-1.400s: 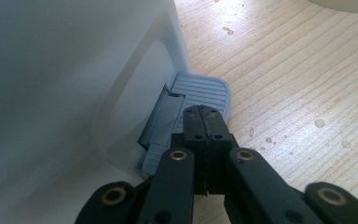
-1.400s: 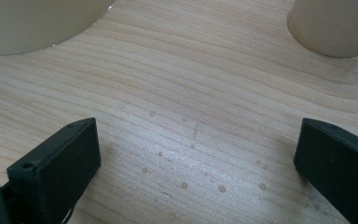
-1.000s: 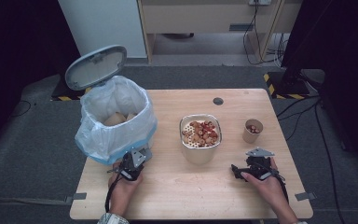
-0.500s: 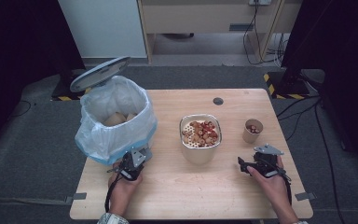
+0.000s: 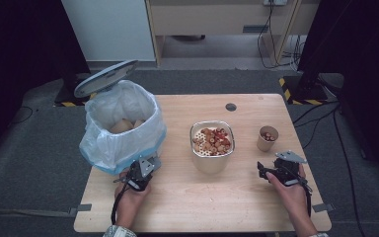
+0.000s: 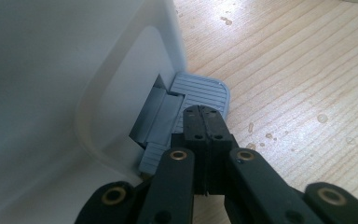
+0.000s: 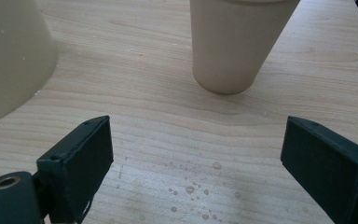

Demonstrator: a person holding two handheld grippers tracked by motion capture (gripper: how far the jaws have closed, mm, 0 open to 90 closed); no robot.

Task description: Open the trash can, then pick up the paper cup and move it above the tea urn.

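Pedal (image 6: pixel 200 93) of the bin (image 5: pixel 123 126) sits at the bin's base on the near-left part of the bench (image 5: pixel 177 197), and the left gripper (image 6: pixel 203 114), jaws pressed together, is pushing down on it, so the lid (image 5: pixel 106 78) is tipped up. Right gripper (image 7: pixel 196 149) is spread with nothing between the jaws, which have just been closing a little, and it points at the cup (image 7: pixel 235 42), with the bowl (image 7: pixel 14 51) off to one side.

Risk as I see it: the closed tips only touch the pedal's near part, so a small slip could let the lid drop mid-dump. The cup tapers and looks light, so an off-centre pinch might tip it and scatter what's inside. There are droplets on the wood too, could be slick.
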